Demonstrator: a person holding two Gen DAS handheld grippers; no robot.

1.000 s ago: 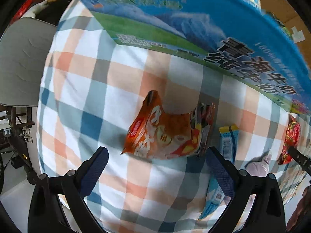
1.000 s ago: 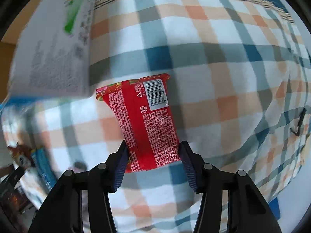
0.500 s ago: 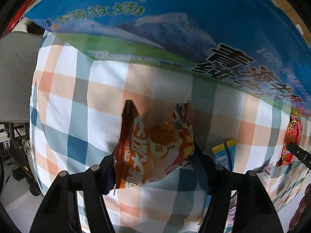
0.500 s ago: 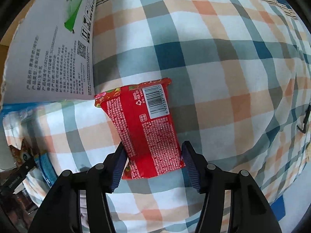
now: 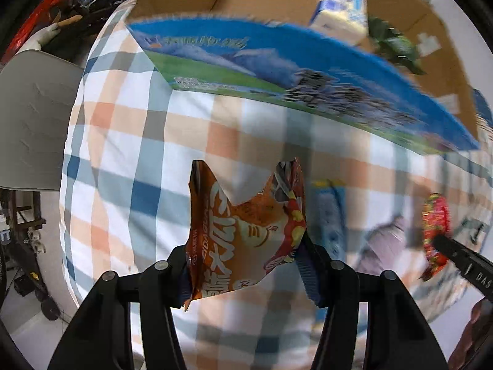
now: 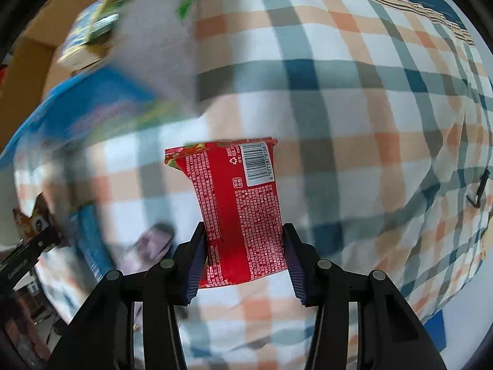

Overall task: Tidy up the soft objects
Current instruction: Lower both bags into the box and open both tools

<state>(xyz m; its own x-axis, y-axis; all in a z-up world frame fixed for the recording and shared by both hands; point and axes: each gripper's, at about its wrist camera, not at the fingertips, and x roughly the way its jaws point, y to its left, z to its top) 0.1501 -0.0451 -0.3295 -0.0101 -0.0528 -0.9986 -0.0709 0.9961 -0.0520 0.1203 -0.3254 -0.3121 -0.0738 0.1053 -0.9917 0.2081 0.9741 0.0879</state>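
Checked cloth (image 5: 129, 141) under both arms; left gripper (image 5: 246, 265) clamps an orange snack bag (image 5: 243, 231), right gripper (image 6: 243, 262) a red packet (image 6: 243, 203), both short of the cardboard box (image 5: 277, 6); lift each above its printed wall before releasing

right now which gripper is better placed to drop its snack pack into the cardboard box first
Left, probably. The left gripper holds the orange crinkled snack bag facing the open cardboard box straight ahead. The right gripper, shut on the red foil packet, sees that box off at its far left edge.
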